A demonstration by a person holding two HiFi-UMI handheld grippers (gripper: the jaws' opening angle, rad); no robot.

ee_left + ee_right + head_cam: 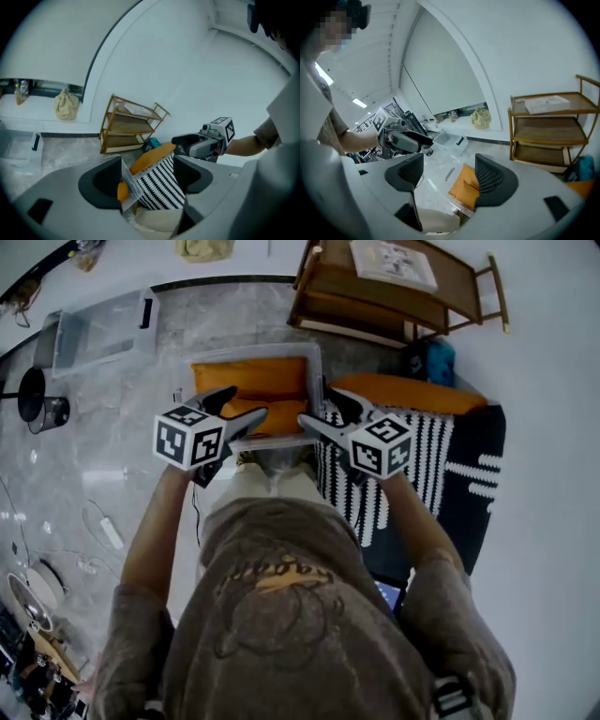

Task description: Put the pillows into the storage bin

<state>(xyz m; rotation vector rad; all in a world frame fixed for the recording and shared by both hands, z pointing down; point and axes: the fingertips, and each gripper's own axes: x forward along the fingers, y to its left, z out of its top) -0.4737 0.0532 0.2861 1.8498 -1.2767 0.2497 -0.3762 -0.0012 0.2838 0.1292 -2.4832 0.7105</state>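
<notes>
The storage bin (251, 351), a clear tub on the floor just ahead of the person's feet, already holds orange pillows (251, 379), two as far as I can tell, which fill most of it. One more orange pillow (403, 393) lies outside, at about 3 o'clock from the bin, on a striped rug (427, 460).

The step in hand looks like the gap between loads. The left tongs (242, 407) and right tongs (322, 411) hang high over the bin's near edge, both wide with nothing between the jaws. The next move probably calls for swinging to 3 o'clock, dropping low and pinching that soft pillow from both ends.

A second clear container (98, 329) sits at 10 o'clock; I cannot make out its contents. A wooden shelf (375, 296) stands at 1 o'clock.
</notes>
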